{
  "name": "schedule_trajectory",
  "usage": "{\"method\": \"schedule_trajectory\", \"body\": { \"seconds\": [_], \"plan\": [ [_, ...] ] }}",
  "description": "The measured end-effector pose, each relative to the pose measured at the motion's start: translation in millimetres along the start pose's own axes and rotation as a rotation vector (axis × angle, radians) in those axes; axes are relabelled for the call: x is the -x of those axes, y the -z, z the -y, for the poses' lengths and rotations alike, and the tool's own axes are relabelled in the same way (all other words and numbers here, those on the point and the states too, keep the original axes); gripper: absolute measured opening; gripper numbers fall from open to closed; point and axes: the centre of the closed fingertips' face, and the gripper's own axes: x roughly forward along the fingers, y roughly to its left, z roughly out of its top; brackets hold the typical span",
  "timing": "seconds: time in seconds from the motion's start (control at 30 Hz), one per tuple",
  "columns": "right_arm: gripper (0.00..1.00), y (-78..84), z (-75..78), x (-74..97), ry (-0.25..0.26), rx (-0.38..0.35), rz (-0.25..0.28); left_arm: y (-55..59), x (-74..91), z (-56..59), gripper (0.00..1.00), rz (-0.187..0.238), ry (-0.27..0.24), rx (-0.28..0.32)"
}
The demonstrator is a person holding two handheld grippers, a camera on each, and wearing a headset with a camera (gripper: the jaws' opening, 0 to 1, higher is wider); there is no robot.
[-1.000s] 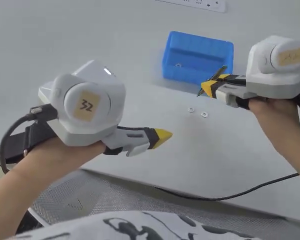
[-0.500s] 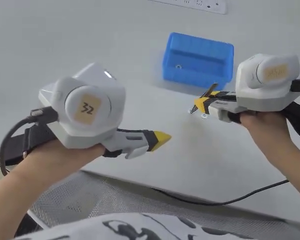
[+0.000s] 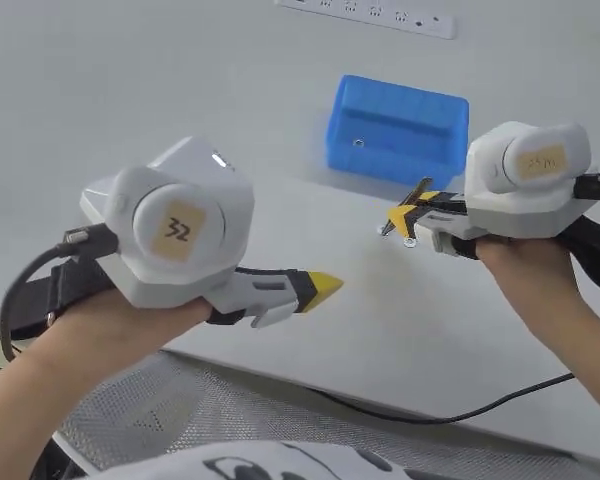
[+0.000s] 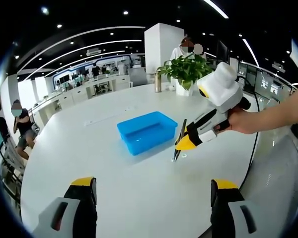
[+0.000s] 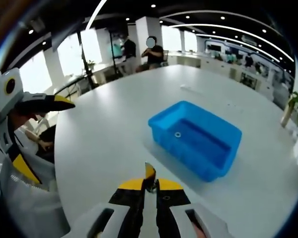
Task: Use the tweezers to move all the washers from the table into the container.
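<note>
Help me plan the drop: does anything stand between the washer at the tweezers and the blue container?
Nothing visible does. Bare table lies between the washer by the tweezers and the container; only its near wall must be cleared.

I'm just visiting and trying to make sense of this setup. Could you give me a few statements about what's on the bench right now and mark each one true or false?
1. The right hand-held gripper is shut on the tweezers. True.
2. The blue container has nothing in it. False: one washer already lies inside it.
3. The left hand-held gripper holds a washer. False: its jaws stand wide open with nothing between them.
4. A washer on the table lies close to the tweezers' tip, on the white table. True.
</note>
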Motion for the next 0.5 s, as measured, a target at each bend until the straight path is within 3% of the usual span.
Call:
{"method": "schedule_trajectory", "body": {
  "seconds": [0.5],
  "plan": [
    [0.04, 1.3, 10.2, -3.1, -0.013, -0.02, -0.017, 2.3, -0.1, -0.7, 0.99, -0.001, 0.001, 0.005]
  ]
}}
